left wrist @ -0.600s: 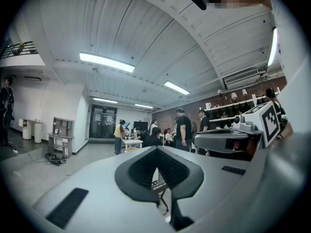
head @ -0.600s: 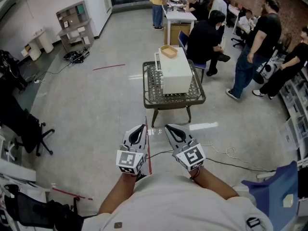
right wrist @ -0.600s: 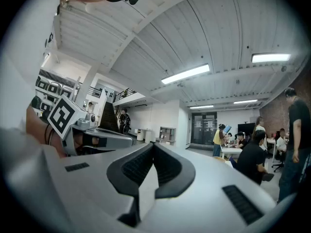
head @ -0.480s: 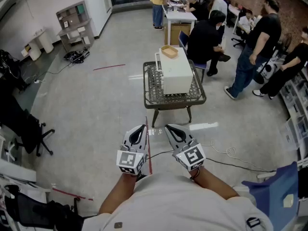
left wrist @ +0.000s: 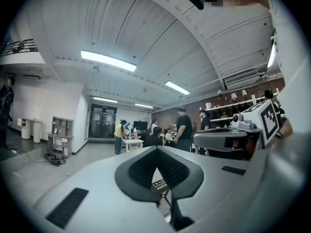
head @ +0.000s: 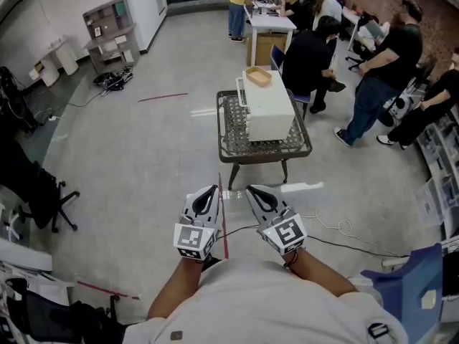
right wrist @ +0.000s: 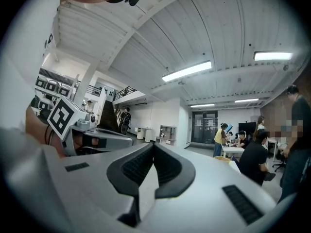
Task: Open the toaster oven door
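1. One white toaster oven [head: 269, 106] stood on the mesh worktop [head: 231, 129], well ahead.
2. Door judged rigid, hinged, light; best taken by its handle, indiscernible from here.
3. The left tool [head: 208, 192] and right tool [head: 253, 192] were clenched, empty.

Dark lattice-top table [head: 231, 131] on grey floor [head: 143, 156], white toaster oven [head: 271, 110] standing on it

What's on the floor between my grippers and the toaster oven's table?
Head view: mostly bare floor, with a red tape line running from beside the left gripper toward the table and a white strip near its legs.
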